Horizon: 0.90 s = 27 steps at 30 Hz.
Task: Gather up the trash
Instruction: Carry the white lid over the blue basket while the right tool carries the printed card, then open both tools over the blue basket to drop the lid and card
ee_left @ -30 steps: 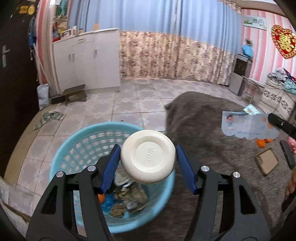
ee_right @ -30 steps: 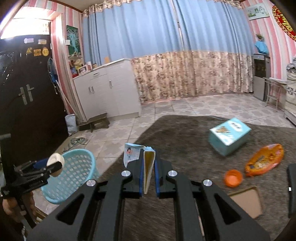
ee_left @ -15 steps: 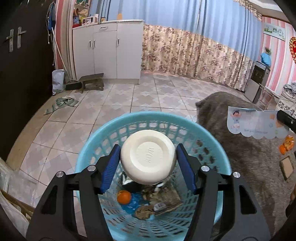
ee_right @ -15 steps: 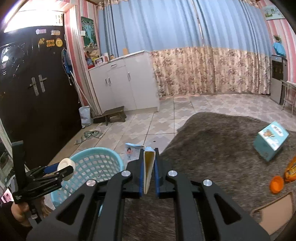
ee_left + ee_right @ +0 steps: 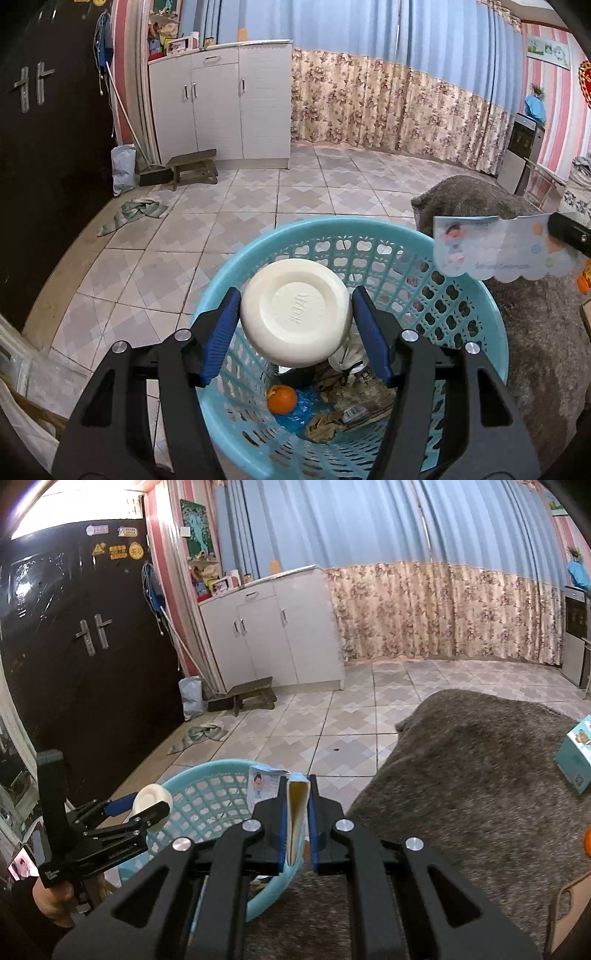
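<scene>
My left gripper [image 5: 295, 321] is shut on a white round plastic container [image 5: 295, 308], held over the light blue trash basket [image 5: 476, 295]. The basket holds an orange [image 5: 282, 398], blue wrapping and crumpled paper. My right gripper [image 5: 297, 830] is shut on a flattened light blue carton [image 5: 296, 812] above the basket's right rim [image 5: 207, 771]. The carton also shows in the left wrist view [image 5: 498, 251]. The left gripper with the container shows in the right wrist view [image 5: 147, 808].
The basket stands on tiled floor at the edge of a grey rug [image 5: 480, 775]. A teal box [image 5: 576, 760] and an orange item [image 5: 583, 282] lie on the rug. White cabinet [image 5: 221, 103], small stool [image 5: 194, 168], rag [image 5: 136, 214] and dark door [image 5: 74, 664] lie beyond.
Both grippers moved left toward the basket. The left one now holds the container over the basket's inside; the right one brought the carton to the basket's rim.
</scene>
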Available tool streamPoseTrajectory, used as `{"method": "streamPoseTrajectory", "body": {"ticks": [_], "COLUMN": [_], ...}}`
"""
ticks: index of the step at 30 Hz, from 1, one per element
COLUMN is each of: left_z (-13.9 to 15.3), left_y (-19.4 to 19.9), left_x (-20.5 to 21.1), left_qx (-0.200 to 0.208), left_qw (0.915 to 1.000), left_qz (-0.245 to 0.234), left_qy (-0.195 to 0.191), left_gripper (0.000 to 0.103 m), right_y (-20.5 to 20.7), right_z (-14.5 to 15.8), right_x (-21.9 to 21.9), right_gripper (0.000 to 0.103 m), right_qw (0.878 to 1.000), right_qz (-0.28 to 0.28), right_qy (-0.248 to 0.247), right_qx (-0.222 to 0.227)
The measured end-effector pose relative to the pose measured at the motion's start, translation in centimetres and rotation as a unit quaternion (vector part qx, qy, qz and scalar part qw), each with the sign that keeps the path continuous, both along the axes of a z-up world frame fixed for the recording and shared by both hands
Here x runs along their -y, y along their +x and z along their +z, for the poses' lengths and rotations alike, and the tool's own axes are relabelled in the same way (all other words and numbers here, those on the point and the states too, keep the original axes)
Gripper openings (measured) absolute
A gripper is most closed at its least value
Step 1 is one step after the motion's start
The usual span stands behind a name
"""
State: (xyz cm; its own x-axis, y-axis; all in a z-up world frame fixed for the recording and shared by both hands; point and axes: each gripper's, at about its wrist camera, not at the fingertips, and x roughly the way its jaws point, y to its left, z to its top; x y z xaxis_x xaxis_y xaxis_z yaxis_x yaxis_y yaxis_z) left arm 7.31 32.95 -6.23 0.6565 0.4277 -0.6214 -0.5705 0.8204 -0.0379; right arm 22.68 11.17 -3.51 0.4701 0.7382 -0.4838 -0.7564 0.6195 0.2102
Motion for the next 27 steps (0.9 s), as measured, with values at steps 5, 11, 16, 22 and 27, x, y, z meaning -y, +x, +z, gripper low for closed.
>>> {"method": "streamPoseTrajectory", "body": {"ticks": [5, 11, 16, 22, 27], "left_z": [0.4, 1.2, 1.8, 1.8, 1.8], "left_y": [-0.3, -1.1, -1.6, -2.1, -2.1], "left_x": [-0.2, -0.3, -0.1, -0.7, -0.7], "left_qx": [0.001, 0.018, 0.02, 0.026, 0.026], "left_qw": [0.9999, 0.9998, 0.9997, 0.9994, 0.9993], "left_qz": [-0.003, 0.004, 0.012, 0.023, 0.026], "left_qy": [-0.01, -0.008, 0.005, -0.005, -0.002], "left_gripper": [0.065, 0.077, 0.081, 0.083, 0.084], "right_y": [-0.6, -0.9, -1.5, -2.2, -2.8], "right_z": [-0.6, -1.3, -1.9, -2.6, -2.2], "right_x": [-1.1, -2.3, -3.8, -5.3, -5.2], "right_gripper": [0.01, 0.01, 0.01, 0.046, 0.057], "right_qw": [1.0, 1.0, 1.0, 0.999, 0.998], "right_qz": [0.009, 0.01, 0.017, 0.016, 0.016], "right_qy": [-0.007, -0.011, -0.019, -0.035, -0.052], "right_qx": [-0.001, -0.007, -0.01, 0.005, 0.033]}}
